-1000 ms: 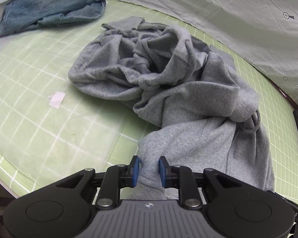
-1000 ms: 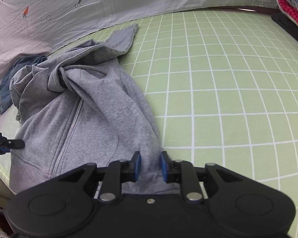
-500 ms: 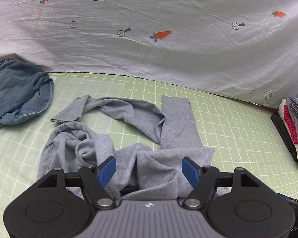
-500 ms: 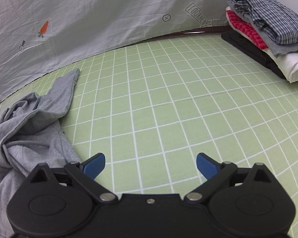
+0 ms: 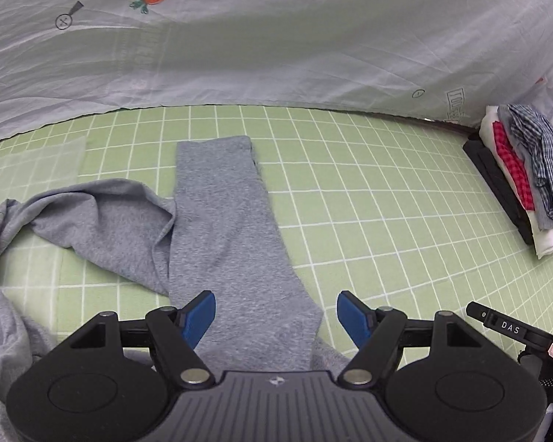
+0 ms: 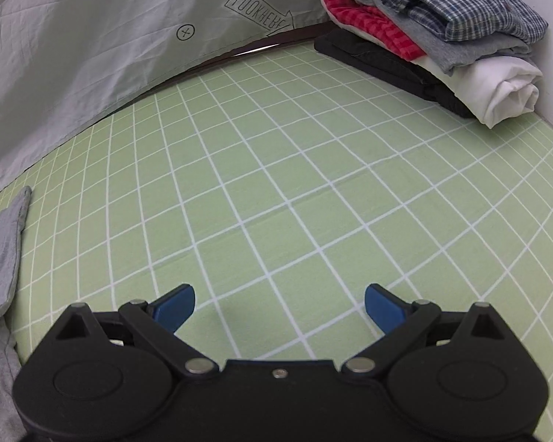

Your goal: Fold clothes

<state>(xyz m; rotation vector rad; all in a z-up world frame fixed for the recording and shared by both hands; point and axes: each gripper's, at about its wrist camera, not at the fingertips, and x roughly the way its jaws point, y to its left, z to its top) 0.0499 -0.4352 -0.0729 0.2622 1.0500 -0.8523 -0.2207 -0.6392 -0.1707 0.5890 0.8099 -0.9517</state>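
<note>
We are holding the left tool [image 5: 276,315] with its blue pads spread wide and nothing between them; it is hovering over the near end of a gray hoodie sleeve [image 5: 221,217]. That sleeve is lying flat and nearly straight on the green grid mat [image 5: 368,202], running away from us toward the far edge, its cuff end lying just short of the pale carrot-print sheet [image 5: 276,44] that is hanging behind the bench. The rest of the gray hoodie [image 5: 92,221] is lying rumpled to the left, one fold overlapping the sleeve's left edge and more cloth bunching at the lower left corner.

We are holding the right tool [image 6: 279,307] just as wide apart and likewise empty, hovering over bare mat. Only an edge of the hoodie is showing at the far left of the right wrist view. Well apart from both tools, at the mat's far right corner, a stack of folded clothes [image 6: 442,29] is sitting: a checked shirt on top, gray, red-patterned and white pieces under it, a black one at the bottom.
</note>
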